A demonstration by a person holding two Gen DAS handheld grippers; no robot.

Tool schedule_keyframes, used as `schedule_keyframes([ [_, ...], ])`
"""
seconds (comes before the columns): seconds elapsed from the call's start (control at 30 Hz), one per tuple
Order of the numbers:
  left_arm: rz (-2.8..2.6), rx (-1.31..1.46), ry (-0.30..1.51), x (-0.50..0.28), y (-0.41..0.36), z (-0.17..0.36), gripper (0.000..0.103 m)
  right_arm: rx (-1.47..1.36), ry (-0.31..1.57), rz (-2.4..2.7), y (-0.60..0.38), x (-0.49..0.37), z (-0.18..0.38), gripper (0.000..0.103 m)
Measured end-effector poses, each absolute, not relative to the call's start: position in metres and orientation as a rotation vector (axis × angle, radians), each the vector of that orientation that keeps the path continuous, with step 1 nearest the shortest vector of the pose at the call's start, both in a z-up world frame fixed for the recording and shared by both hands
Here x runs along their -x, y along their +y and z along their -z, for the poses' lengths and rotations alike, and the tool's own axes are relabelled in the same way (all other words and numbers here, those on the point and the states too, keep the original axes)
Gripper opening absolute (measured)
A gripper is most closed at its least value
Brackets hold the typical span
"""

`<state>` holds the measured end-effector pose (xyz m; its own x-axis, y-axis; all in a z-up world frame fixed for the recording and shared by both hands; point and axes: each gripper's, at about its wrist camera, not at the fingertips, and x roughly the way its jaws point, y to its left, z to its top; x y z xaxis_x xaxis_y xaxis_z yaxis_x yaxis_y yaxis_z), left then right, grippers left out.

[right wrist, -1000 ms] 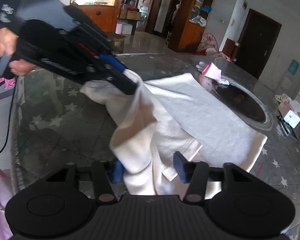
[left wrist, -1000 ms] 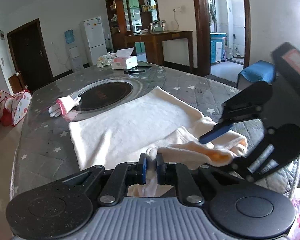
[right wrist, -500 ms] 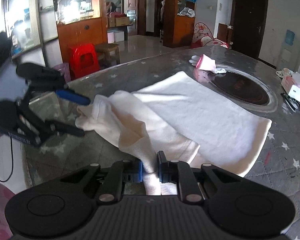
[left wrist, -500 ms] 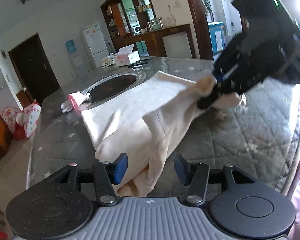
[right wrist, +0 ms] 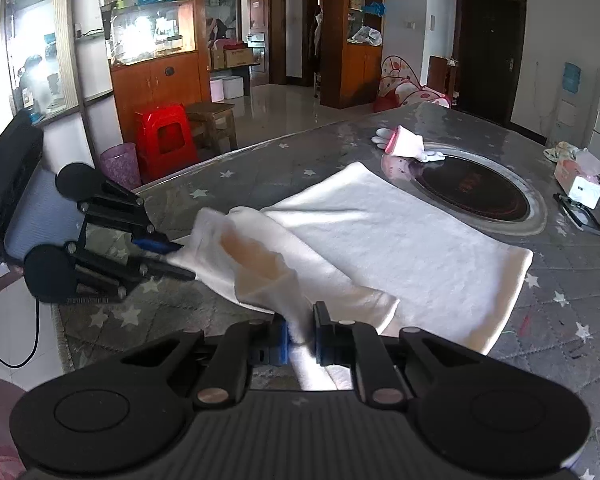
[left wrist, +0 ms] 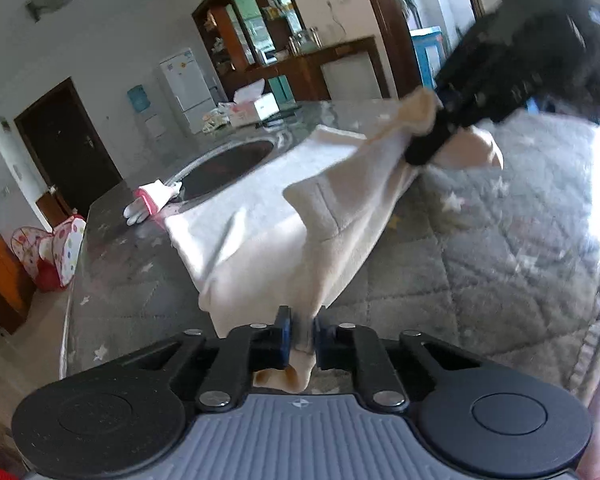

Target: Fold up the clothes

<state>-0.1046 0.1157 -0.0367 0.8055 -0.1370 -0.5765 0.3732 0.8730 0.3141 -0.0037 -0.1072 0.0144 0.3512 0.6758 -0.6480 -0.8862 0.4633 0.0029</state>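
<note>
Cream garment (right wrist: 400,240) lies half on the table (right wrist: 572,292), its near edge pinched by left gripper (left wrist: 300,330) and right gripper (right wrist: 300,330); uneven pulling could skew the fold.

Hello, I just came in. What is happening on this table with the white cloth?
A person is folding a cream-white garment on a grey star-patterned table, with a handheld gripper in each hand. The left gripper and the right gripper are each shut on the near edge of the cloth and hold it up. The rest lies flat beside a round dark inset. A pink and white glove lies farther back.
</note>
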Motion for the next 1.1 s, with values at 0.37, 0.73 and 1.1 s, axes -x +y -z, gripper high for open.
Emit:
schedule_keyframes([
  [0.37,0.301,-0.321,0.536,0.157,0.115,-0.011,0.010,0.378,0.580,-1.103,-0.129,0.040,-0.041,0.010],
  [0.73,0.263,-0.317,0.459,0.152,0.106,-0.056,0.009,0.347,0.522,-1.102,-0.142,0.050,-0.071,0.010],
  [1.1,0.217,-0.309,0.563,0.043,0.122,-0.027,0.009,0.339,0.605,-1.015,-0.109,-0.045,-0.051,0.010],
])
